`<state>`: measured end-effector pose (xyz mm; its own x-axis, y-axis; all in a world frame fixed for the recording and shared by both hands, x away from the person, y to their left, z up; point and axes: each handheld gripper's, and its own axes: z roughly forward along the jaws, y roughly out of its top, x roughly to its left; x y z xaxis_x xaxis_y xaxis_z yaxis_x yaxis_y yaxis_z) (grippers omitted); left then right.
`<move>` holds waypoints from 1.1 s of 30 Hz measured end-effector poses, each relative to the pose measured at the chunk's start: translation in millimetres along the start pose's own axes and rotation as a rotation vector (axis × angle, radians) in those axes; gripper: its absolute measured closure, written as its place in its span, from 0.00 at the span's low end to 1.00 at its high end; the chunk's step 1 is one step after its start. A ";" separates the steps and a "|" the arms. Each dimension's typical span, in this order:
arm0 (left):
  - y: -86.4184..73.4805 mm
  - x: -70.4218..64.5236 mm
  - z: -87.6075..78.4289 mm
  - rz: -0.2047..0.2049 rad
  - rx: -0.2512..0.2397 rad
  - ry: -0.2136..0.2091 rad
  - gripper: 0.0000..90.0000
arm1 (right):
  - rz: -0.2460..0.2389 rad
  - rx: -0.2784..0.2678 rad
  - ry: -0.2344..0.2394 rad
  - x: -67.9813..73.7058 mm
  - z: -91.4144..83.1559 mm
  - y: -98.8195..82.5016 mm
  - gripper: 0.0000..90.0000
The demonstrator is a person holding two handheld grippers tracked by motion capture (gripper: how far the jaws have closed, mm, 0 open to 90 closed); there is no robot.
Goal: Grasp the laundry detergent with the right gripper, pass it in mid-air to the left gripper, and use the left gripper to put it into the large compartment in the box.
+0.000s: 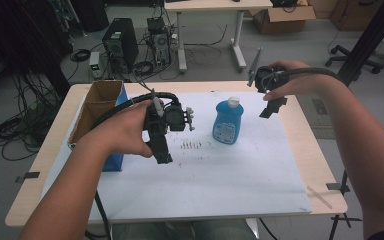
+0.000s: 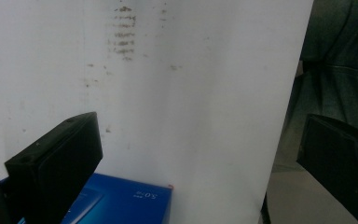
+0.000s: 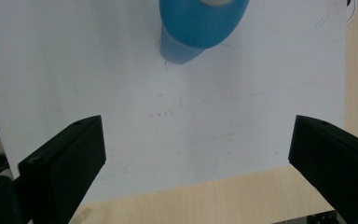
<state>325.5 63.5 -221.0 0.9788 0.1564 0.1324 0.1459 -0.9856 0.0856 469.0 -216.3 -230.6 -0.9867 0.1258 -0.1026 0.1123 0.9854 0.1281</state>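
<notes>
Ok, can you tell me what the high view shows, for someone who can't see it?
A person holds a black tool in each hand above a white sheet on a wooden table: the left tool and the right tool, both open. A blue bottle stands between them, and an open cardboard box sits at the left.

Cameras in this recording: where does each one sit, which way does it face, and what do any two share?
High view: above the person's side, looking forward and down on the table; both forearms, left gripper and right gripper show.
Left gripper view: looks down between its open jaws at the white sheet and blue box.
Right gripper view: looks down between open jaws toward the blue bottle.
Shared: high and right gripper views show the bottle.
</notes>
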 end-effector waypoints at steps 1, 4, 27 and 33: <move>0.4 0.1 0.4 0.002 0.003 -0.001 0.00 | -0.002 -0.003 0.002 -0.1 0.8 -0.6 0.04; 1.3 -0.1 1.5 0.005 0.005 -0.002 0.00 | 0.005 -0.006 0.004 -0.5 0.9 -2.2 0.04; 0.4 -5.9 8.3 0.013 0.011 -0.005 0.00 | 0.047 -0.097 -0.008 7.8 31.6 -27.5 0.04; 1.0 -6.4 9.7 0.016 0.011 -0.006 0.00 | 0.055 -0.122 0.001 9.9 42.3 -31.0 0.05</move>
<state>320.7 60.8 -231.4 0.9818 0.1402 0.1282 0.1316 -0.9886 0.0731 460.7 -240.7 -277.3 -0.9796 0.1795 -0.0909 0.1517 0.9556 0.2525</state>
